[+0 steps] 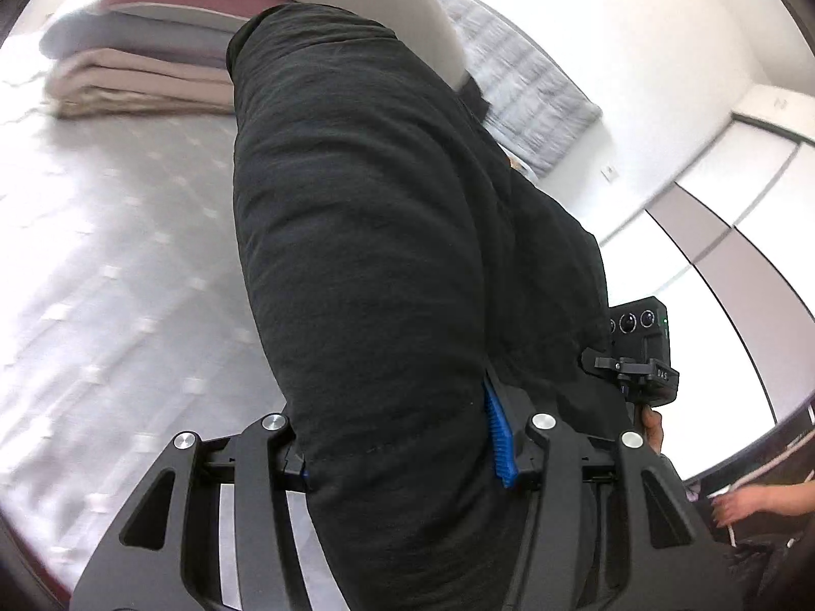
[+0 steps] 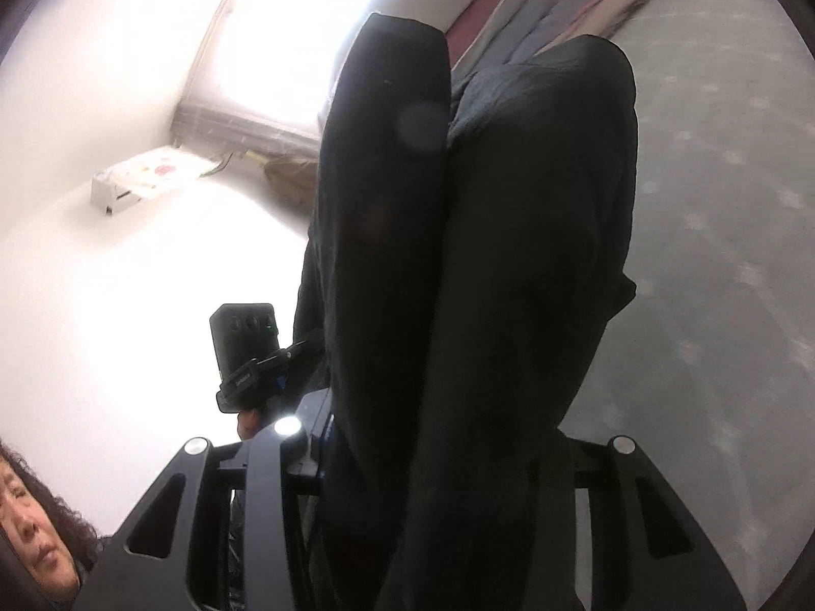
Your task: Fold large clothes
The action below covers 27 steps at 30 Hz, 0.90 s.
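I have the black garment [image 1: 367,234] clamped in both the left claw [image 1: 402,450] and right claw [image 2: 438,463], raised over the bed [image 1: 102,265] at frame centre; every fold remains, with folded stack [image 1: 142,76] upper left.

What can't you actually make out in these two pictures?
- Left wrist view: the black garment covers the left gripper; its type and full shape are unreadable.
- Right wrist view: the garment hides the right gripper fingertips.
- Folded stack: blurred, partly behind the garment.
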{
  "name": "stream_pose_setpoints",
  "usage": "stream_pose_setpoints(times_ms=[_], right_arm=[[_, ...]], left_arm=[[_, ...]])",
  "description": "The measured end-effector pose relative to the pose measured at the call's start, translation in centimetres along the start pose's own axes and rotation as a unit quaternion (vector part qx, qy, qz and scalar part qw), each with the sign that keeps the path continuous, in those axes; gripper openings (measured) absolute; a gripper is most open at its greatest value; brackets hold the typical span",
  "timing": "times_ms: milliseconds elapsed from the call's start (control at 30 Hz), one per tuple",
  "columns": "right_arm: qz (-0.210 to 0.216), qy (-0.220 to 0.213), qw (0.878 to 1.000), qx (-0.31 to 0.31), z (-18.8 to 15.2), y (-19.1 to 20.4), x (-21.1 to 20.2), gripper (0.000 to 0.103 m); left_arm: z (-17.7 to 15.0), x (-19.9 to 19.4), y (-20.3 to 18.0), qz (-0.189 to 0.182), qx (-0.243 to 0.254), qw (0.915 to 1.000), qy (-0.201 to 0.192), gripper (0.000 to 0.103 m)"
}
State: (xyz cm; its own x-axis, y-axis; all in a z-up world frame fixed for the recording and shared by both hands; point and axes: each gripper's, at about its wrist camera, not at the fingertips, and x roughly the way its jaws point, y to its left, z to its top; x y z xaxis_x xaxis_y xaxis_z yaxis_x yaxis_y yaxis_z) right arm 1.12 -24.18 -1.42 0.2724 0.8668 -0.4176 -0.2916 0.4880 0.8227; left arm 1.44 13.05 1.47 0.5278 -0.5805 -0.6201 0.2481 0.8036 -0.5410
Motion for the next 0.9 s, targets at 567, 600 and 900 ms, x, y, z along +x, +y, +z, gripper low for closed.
stream_pose_setpoints(times_ms=[567, 600, 900], right_arm=[[-0.06, 0.097, 0.992, 0.045, 7.6, -5.9, 30.3, 0.056], [-0.045, 0.099, 0.992, 0.063, 7.8, -7.0, 30.7, 0.061], [-0.069, 0.087, 0.992, 0.061, 7.3, -6.1, 26.8, 0.077]], left_arm=[[1.0, -4.5, 27.4, 0.088, -0.164, 0.9826, -0.007, 0.057], [0.3, -4.5, 28.2, 0.078, -0.182, 0.9802, -0.013, 0.061], [-2.0, -8.8, 28.4, 0.086, -0.19, 0.9767, -0.051, 0.07]])
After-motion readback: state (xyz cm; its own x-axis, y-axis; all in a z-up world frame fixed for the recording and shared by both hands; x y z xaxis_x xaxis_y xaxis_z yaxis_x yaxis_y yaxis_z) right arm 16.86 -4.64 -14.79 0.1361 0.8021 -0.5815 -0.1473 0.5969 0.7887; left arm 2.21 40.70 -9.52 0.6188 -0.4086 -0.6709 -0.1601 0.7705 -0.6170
